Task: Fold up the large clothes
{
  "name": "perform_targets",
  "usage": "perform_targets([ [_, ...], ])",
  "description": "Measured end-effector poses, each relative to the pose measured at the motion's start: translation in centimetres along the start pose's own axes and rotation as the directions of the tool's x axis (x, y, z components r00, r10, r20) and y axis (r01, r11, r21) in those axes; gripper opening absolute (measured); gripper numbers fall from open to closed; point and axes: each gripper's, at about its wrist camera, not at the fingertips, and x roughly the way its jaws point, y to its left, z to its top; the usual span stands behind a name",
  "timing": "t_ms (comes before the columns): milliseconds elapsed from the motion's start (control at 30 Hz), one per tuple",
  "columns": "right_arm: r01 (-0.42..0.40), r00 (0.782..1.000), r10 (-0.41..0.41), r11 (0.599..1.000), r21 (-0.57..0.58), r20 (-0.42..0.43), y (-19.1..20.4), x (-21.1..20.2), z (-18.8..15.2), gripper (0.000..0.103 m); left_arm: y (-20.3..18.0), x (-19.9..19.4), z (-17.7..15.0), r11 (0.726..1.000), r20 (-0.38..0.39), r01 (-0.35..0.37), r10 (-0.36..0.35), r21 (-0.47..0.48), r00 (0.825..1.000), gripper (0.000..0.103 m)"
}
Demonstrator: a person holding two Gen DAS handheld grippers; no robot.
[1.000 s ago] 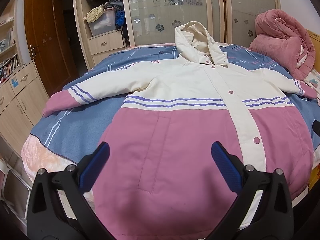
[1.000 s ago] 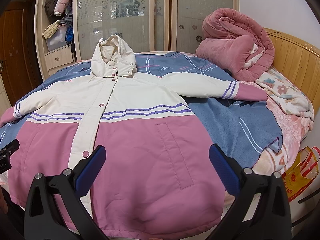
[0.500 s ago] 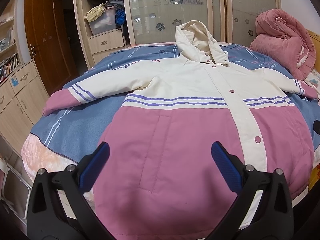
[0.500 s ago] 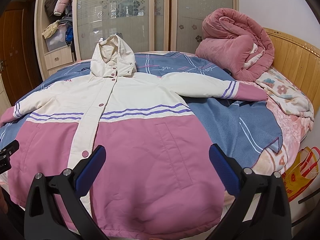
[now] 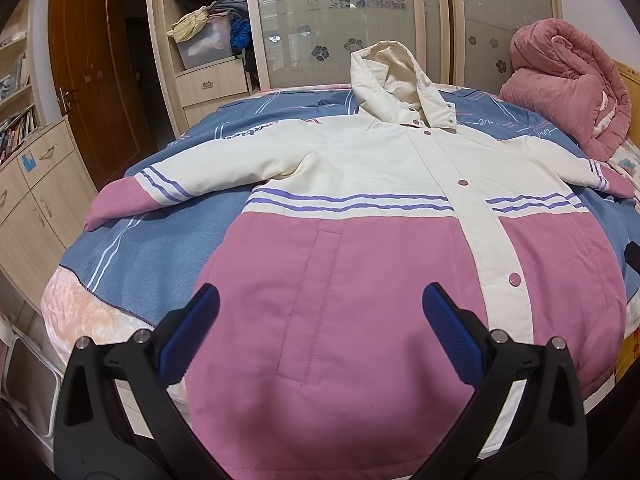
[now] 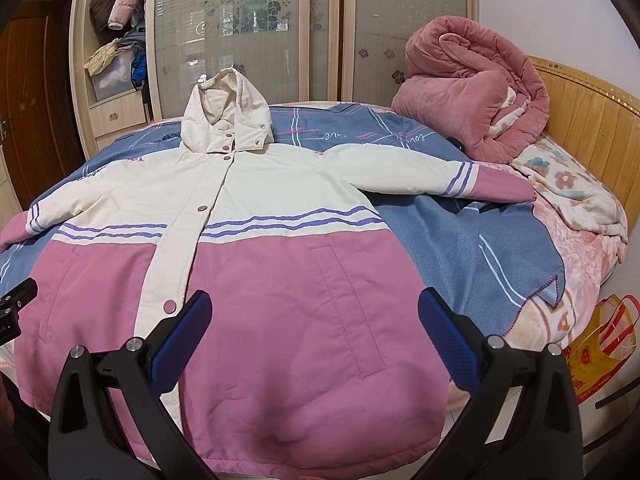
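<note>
A large hooded jacket [image 5: 360, 264], cream on top and pink below with purple stripes, lies spread flat and face up on the bed, sleeves out to both sides, hood at the far end; it also shows in the right wrist view [image 6: 280, 280]. My left gripper [image 5: 320, 320] is open and empty, held above the pink hem on the jacket's left half. My right gripper [image 6: 316, 320] is open and empty above the pink hem on the right half. Neither touches the fabric.
The jacket lies on a blue blanket [image 5: 140, 248] over the bed. A rolled pink quilt [image 6: 472, 96] sits at the far right by the wooden headboard [image 6: 592, 120]. A wardrobe [image 5: 360, 20] stands behind, cabinets [image 5: 36, 200] at the left, a yellow bag [image 6: 600, 344] on the floor at the right.
</note>
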Motion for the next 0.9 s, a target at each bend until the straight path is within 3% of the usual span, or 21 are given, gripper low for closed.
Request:
perform_targets([
  [900,0.002,1.0,-0.002,1.0,0.002,-0.004,0.0,0.55,-0.32,0.102,-0.08,-0.01,0.01,1.0,0.0,-0.001,0.001,0.003,1.0,0.101],
])
